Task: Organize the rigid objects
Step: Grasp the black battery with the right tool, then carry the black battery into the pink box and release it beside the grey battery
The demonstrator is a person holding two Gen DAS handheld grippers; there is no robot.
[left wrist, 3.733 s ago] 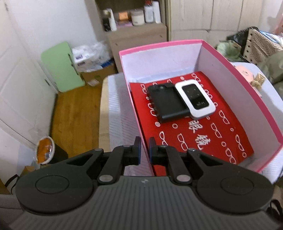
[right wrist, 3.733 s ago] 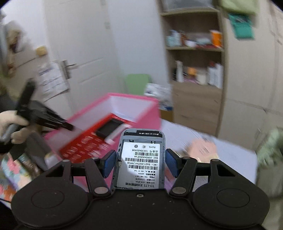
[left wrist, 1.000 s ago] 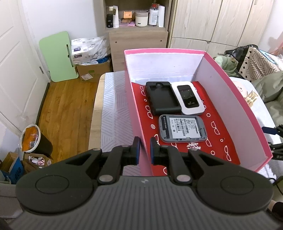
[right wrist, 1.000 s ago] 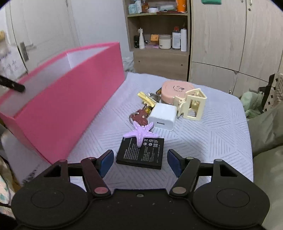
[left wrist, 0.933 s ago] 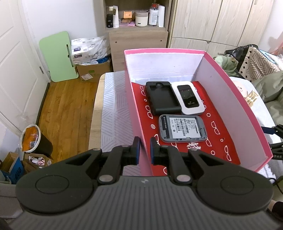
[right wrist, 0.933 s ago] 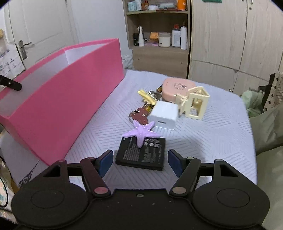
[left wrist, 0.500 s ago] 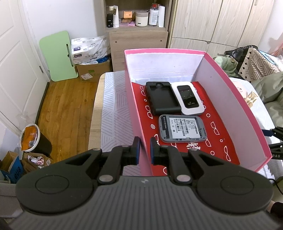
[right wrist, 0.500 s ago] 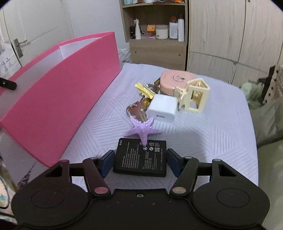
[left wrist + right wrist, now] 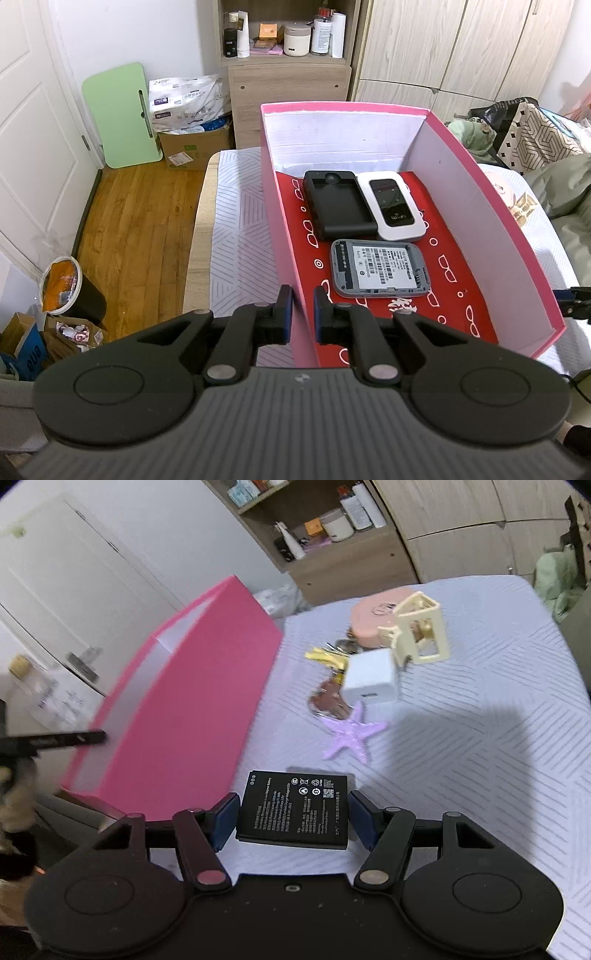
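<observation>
The right claw (image 9: 291, 818) clamps a flat black battery (image 9: 293, 809) with white print, lifted above the tabletop (image 9: 461, 760). The left claw (image 9: 299, 314) pinches the pink box (image 9: 284, 236) wall; a purple starfish (image 9: 351, 734) lies beyond.

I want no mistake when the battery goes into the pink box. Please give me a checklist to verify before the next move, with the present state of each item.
1. Black battery is held between the right gripper fingers: ok, it appears lifted off the cloth.
2. Grip is firm enough to carry it: cannot tell.
3. Left gripper holds the pink box by its near wall: ok.
4. Free red floor remains beside the grey router: ok.
5. Purple starfish is clear of the battery: ok.
</observation>
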